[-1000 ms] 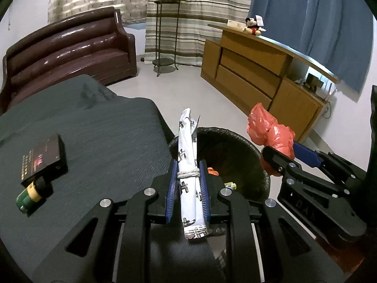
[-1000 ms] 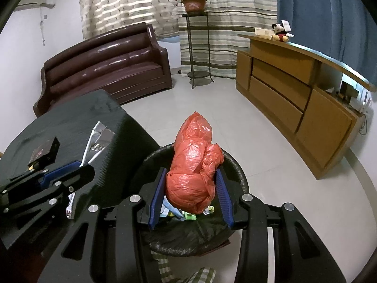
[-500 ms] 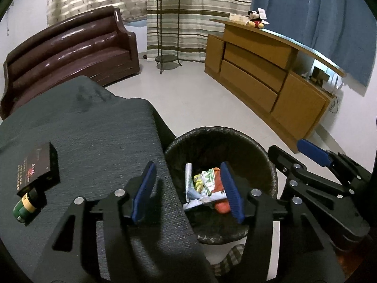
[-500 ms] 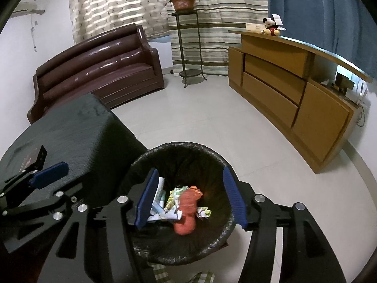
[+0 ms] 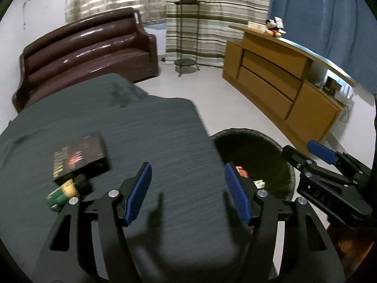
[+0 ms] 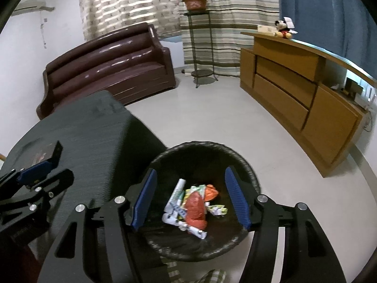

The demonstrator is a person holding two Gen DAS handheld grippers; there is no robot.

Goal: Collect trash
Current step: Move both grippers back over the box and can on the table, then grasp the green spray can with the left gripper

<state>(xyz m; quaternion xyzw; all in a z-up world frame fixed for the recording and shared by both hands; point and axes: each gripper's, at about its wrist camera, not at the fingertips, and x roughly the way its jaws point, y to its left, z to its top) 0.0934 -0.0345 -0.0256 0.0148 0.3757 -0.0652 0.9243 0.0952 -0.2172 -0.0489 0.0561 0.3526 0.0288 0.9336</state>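
Both loads are gone from between my pads: a second ago I was clamping a white printed wrapper on the left and a red plastic bag on the right, and now the red bag (image 6: 195, 208) and the white wrapper (image 6: 174, 199) are lying with other scraps at the bottom of the black trash bin (image 6: 247, 165). Since then my left gripper (image 5: 187, 193) has been swinging away from the bin and is now hanging over the dark cloth-covered table (image 5: 146, 127). Its jaws have just been opening and are standing apart with nothing between them. My right gripper (image 6: 189, 197) is hovering over the bin mouth, jaws likewise released and empty.

On the table, I am seeing a dark box (image 5: 79, 156) and, touching its near corner, a small green and yellow object (image 5: 61, 194), too blurred for me to name.

Looking ahead, I am judging the risks. If I am reaching for the small green piece, the box is sitting against it, so a pad may be catching the box edge and shoving both along the cloth. The piece looks rounded, so it may be rolling off sideways under a careless pinch. The cloth may also be bunching under a dragging fingertip. My two grippers are working near each other beside the bin, so crossing paths could be knocking them together or tipping the bin.
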